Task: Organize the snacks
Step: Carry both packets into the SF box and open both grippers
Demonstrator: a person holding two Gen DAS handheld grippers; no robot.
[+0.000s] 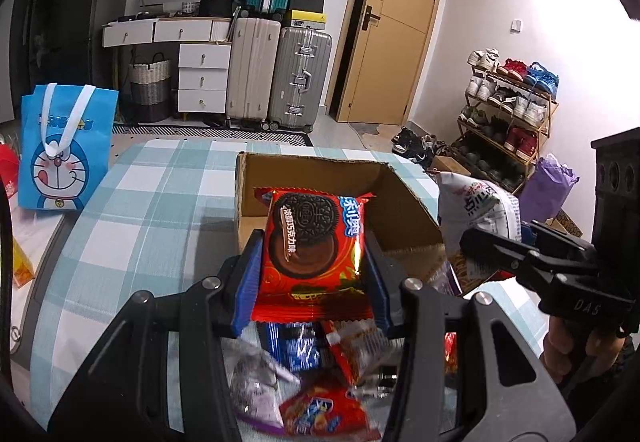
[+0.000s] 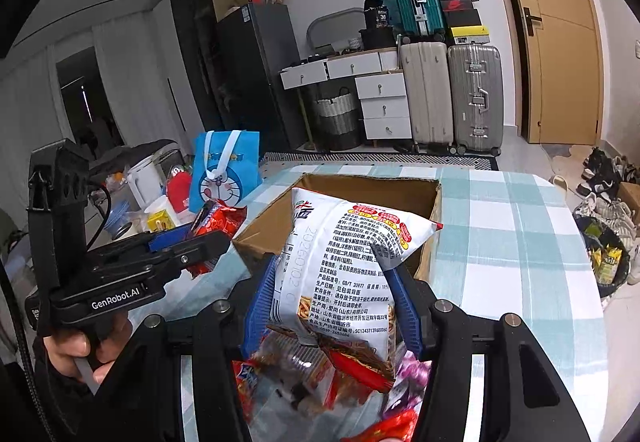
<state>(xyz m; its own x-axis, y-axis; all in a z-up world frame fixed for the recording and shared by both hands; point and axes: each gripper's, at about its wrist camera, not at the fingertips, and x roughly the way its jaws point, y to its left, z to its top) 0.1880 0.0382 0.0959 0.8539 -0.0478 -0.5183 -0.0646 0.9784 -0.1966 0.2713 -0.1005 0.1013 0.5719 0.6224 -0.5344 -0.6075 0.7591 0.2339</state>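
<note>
Snacks are only partly sorted: the left gripper (image 1: 314, 254) is clamped on a red cookie packet (image 1: 316, 238) and the right gripper (image 2: 332, 302) on a white snack bag (image 2: 344, 266), both near the almost empty cardboard box (image 1: 404, 201), while a loose pile (image 1: 312, 382) waits below on the checked tablecloth (image 1: 132, 209).

Left gripper (image 1: 314, 274) clamped on red cookie packet (image 1: 316, 242).
I see cardboard box (image 1: 400, 201) just behind, loose snacks (image 1: 312, 394) below.
</note>
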